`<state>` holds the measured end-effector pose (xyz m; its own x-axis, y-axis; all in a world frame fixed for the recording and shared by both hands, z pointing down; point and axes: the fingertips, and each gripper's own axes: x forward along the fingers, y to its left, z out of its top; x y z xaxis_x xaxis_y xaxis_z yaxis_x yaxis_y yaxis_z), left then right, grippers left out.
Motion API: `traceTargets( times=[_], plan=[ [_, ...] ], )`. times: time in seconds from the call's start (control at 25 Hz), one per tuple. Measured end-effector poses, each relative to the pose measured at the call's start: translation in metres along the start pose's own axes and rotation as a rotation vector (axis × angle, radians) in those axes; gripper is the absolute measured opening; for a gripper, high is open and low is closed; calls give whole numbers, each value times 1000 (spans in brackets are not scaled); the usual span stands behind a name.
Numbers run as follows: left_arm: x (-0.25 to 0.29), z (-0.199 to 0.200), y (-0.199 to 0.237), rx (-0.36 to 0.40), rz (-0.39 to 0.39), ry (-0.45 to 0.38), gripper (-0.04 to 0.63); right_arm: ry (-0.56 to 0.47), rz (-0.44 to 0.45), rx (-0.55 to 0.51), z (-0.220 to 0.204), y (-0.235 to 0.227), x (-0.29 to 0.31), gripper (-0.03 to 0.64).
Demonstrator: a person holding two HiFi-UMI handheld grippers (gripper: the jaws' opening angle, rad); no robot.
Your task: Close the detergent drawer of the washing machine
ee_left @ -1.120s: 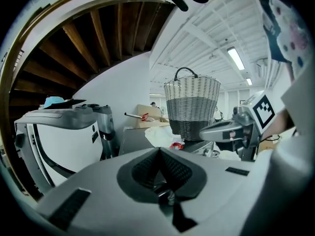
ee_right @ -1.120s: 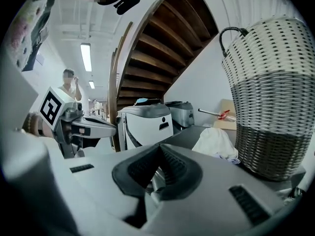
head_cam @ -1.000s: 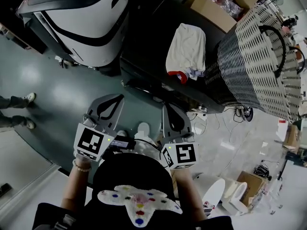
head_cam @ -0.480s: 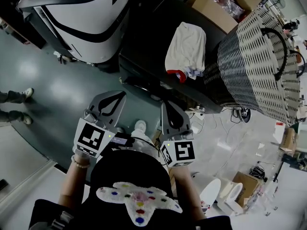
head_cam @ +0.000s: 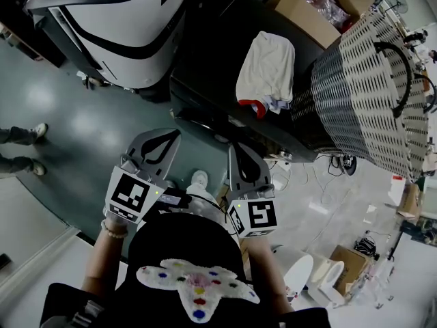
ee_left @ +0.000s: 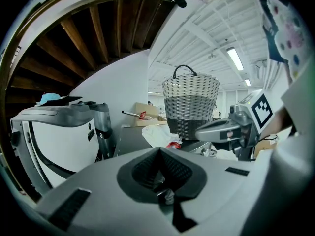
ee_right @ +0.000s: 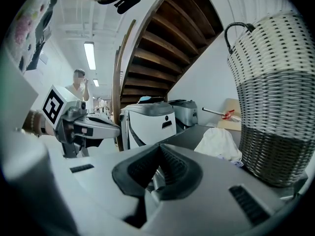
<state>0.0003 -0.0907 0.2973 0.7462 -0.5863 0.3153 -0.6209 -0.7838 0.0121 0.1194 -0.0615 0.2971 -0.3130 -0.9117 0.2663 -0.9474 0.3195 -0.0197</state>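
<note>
A dark-topped machine point(head_cam: 212, 67) stands in front of me; I cannot make out its detergent drawer in any view. My left gripper point(head_cam: 166, 137) hovers over the green floor just short of the machine's near left corner, shut and empty. My right gripper point(head_cam: 240, 152) is held beside it near the machine's front edge, also shut with nothing in it. In the left gripper view the shut jaws point(ee_left: 158, 151) point toward the machine's top, with the right gripper point(ee_left: 216, 129) alongside. The right gripper view shows its jaws point(ee_right: 158, 149) closed and the left gripper point(ee_right: 98, 127) at the left.
A white cloth point(head_cam: 266, 63) with a red bit lies on the dark top beside a tall wicker basket point(head_cam: 369, 87). A white-and-grey appliance point(head_cam: 116, 19) stands at the left, a cardboard box point(head_cam: 307, 12) behind. A bystander's feet point(head_cam: 27, 149) are at far left. Cables and clutter lie at right.
The head view has shifted slightly. Both grippers stay shut and in place.
</note>
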Motion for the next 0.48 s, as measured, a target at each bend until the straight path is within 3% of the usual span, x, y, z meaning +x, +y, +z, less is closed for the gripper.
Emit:
traceTargets(
  times=[0.48],
  plan=[
    [0,-3,0,-1,-5,3,11,7,3,2,-3,3,1,5]
  ],
)
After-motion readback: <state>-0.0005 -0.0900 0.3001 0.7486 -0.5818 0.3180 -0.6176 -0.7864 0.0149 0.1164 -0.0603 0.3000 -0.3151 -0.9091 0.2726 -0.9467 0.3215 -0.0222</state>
